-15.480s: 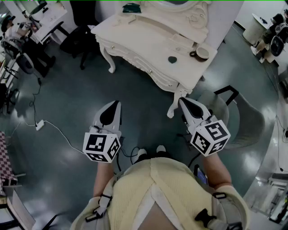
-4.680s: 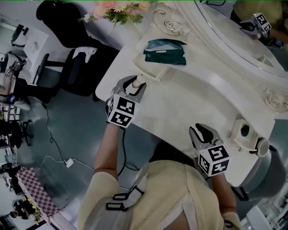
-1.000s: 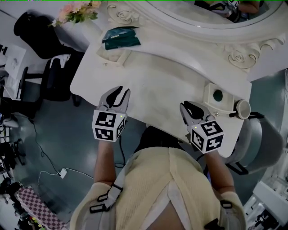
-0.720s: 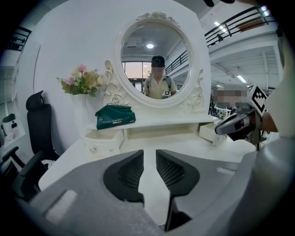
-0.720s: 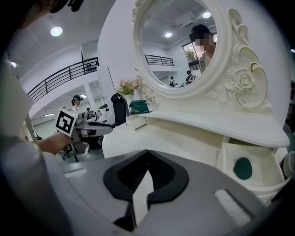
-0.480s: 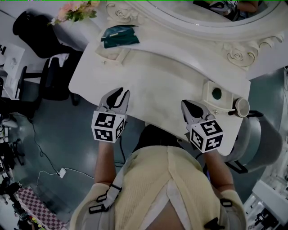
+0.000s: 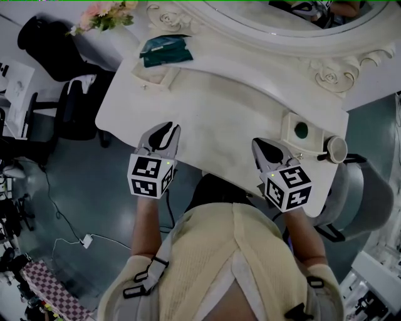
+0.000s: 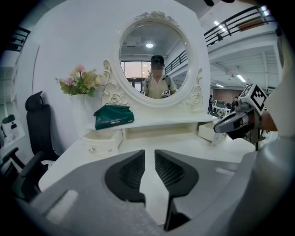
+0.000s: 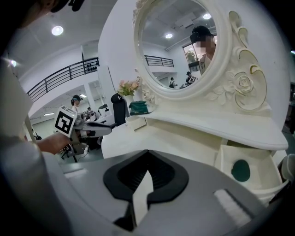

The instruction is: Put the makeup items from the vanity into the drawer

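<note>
Closely framed from above, a person in a pale yellow top stands at the front edge of a white vanity counter (image 7: pixel 219 106), a gripper in each hand. Much escapes the cameras. The oval mirror (image 8: pixel 154 57) is cut off at the top of the head view, and the face reflected in it is blurred. A round pale object (image 7: pixel 336 149) at the counter's right end is too small to identify.

The small left drawer (image 7: pixel 153 76), just in front of a green tissue pack (image 7: pixel 166 50), appears pulled out a little, but its inside cannot be seen. At the right end an open drawer (image 7: pixel 287 128) holds one dark green round makeup item (image 7: pixel 302 130), lying on the drawer floor.

The left gripper (image 7: pixel 165 128) sits at the counter's front edge. Its jaws are narrowly apart with nothing between them, and they have just been closing. The right gripper (image 7: pixel 260 144), near the open drawer, has its jaws pressed together at the tips and holds nothing. Pink flowers (image 7: pixel 103 14) stand at the far left, beyond the tissue pack.
</note>
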`<state>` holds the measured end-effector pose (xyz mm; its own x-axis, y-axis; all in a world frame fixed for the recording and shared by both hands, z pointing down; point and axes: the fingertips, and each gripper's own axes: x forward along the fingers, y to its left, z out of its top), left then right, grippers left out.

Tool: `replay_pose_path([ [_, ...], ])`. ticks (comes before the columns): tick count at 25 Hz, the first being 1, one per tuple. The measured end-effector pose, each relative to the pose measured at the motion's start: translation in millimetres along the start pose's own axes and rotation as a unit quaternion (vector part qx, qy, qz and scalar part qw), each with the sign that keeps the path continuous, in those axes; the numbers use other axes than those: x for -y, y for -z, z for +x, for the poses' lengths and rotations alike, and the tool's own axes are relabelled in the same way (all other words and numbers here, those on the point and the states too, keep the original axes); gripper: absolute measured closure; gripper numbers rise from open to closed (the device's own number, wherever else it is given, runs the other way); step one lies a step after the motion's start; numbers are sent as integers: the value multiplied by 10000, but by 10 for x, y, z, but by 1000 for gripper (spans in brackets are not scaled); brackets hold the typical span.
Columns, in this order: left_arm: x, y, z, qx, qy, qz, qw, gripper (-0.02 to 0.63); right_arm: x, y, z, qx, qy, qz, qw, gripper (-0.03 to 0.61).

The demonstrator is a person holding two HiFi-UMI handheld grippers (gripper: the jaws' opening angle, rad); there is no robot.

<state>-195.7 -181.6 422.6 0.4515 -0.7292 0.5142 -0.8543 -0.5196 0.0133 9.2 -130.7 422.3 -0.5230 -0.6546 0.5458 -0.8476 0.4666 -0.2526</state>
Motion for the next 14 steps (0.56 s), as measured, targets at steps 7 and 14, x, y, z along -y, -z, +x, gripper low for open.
replay_pose_path([
  [7,3,-93,54,95,38,-42,9999,543,27,9,11,10,-18,93,10000,575],
  [14,47,-157,102,124,123,30,9998,543,11,-32,10,87,-30,224,9997,575],
])
